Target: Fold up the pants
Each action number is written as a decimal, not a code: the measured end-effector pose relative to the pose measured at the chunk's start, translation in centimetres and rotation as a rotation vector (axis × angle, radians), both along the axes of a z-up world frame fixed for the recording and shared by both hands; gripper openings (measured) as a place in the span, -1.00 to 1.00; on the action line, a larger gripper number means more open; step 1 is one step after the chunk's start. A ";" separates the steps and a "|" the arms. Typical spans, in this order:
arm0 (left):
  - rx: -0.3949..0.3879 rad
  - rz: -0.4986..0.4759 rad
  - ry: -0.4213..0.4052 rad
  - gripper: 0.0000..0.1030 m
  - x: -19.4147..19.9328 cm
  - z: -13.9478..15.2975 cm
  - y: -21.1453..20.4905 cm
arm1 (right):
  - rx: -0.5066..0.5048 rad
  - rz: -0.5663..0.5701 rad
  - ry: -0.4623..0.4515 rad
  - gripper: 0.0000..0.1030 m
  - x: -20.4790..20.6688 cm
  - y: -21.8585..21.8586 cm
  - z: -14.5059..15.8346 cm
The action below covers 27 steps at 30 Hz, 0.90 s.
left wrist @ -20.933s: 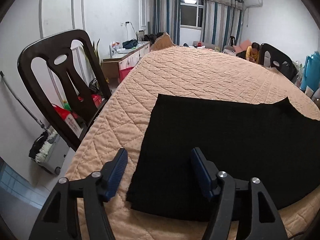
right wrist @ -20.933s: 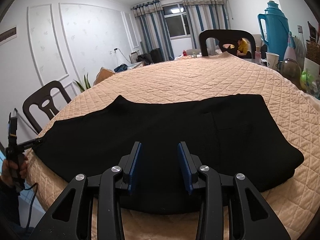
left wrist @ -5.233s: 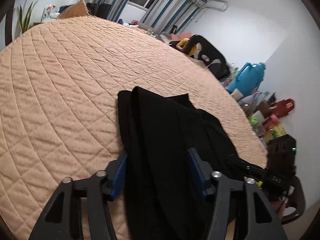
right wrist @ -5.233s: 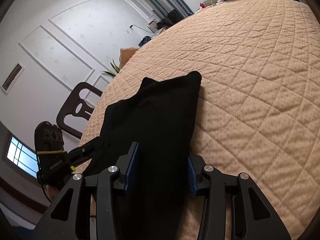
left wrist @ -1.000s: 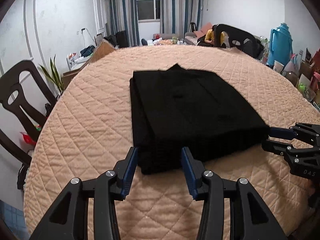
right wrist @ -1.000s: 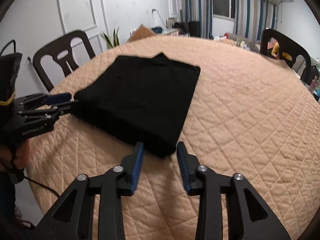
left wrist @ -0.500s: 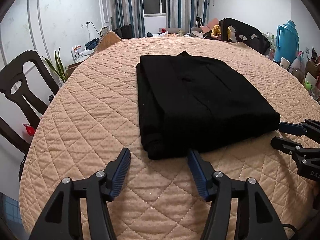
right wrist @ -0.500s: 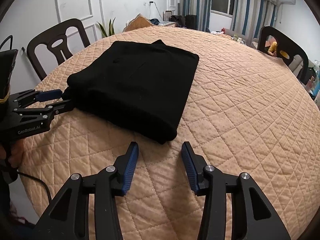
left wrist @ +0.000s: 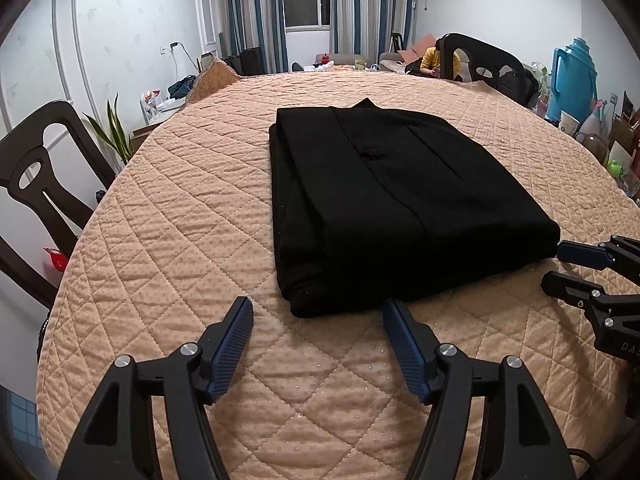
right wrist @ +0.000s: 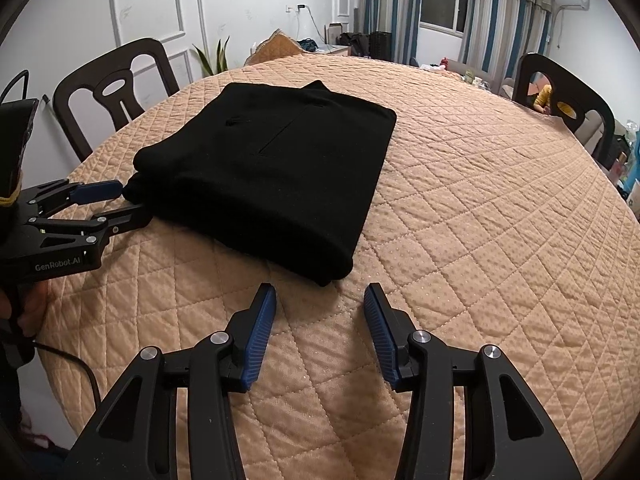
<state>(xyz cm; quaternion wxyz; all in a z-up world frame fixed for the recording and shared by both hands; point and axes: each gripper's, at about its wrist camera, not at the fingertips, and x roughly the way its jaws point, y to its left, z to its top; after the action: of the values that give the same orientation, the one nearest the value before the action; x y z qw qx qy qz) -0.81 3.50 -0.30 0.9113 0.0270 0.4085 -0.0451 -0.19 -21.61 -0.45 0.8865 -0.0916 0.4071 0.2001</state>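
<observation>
Left wrist view: black pants [left wrist: 384, 200] lie folded into a compact stack of layers on the quilted tan table cover [left wrist: 180, 220], near its front edge. The left gripper [left wrist: 318, 312] hangs spread wide and empty just short of the bundle's near corner, while the right gripper [right wrist: 320, 296] is likewise released, holding nothing, close to the other near corner. Folding appears finished; at most a little squaring of edges seems left.

Bright, sharp, fisheye-warped edges
</observation>
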 end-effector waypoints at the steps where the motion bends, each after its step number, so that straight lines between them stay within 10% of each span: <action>1: -0.001 0.000 0.000 0.37 0.0 0.0 0.0 | -0.001 0.000 -0.001 -0.09 0.0 0.0 0.0; 27: -0.006 0.003 0.002 0.39 0.0 0.0 0.0 | 0.000 0.000 0.000 -0.09 0.0 0.1 0.0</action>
<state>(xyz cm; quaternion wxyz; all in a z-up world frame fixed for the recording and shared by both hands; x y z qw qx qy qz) -0.79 3.51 -0.34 0.9110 0.0235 0.4094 -0.0449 -0.23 -21.55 -0.43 0.8865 -0.0917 0.4070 0.2001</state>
